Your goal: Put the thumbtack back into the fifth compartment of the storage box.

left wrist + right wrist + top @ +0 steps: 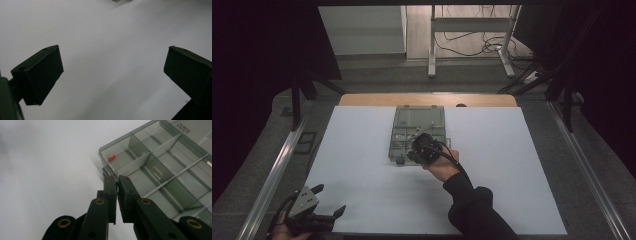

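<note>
A clear plastic compartment box [418, 131] [162, 165] lies open on the white table sheet [362, 160], near the middle. A red push pin [112, 158] lies in a corner compartment of it. My right gripper [418, 150] [116, 182] hovers at the box's near edge, shut on a small green push pin [116, 183] that peeks out between the jaw tips. My left gripper [324, 200] [112, 67] rests at the near left corner of the sheet, open, with bare white sheet between its jaws.
The box has several divided compartments [175, 177] and its lid [419, 116] lies folded back on the far side. A metal rail [277, 170] runs along the table's left side and another rail [587, 165] along the right. A white stand [472, 40] and cables lie beyond the table.
</note>
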The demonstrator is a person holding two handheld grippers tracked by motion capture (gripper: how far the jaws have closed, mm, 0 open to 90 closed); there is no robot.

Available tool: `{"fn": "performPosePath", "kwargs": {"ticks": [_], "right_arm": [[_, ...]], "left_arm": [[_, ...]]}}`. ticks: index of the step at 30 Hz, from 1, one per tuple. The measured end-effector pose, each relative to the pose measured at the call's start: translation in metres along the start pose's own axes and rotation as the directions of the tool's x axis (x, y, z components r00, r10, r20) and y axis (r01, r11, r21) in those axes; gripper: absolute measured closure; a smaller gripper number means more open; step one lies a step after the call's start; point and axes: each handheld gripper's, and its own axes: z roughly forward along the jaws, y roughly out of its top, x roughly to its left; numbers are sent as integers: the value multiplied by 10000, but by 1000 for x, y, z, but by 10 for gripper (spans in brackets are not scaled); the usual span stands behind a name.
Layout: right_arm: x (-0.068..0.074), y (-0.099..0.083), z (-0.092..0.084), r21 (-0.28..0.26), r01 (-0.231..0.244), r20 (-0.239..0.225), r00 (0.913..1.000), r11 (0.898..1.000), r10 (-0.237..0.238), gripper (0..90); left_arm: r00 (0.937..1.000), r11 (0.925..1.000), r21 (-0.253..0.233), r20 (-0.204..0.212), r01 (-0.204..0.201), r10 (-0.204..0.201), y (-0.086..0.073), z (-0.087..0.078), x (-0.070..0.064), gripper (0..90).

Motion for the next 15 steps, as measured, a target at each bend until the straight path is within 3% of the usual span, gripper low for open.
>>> {"fn": "performPosePath", "kwargs": {"ticks": [15], "right_arm": [[-4, 20, 22, -65, -28, 166, 9999, 10000, 29, 850]], "left_arm": [[10000, 10000, -25, 23, -6, 6, 0, 0, 0, 27]]}}
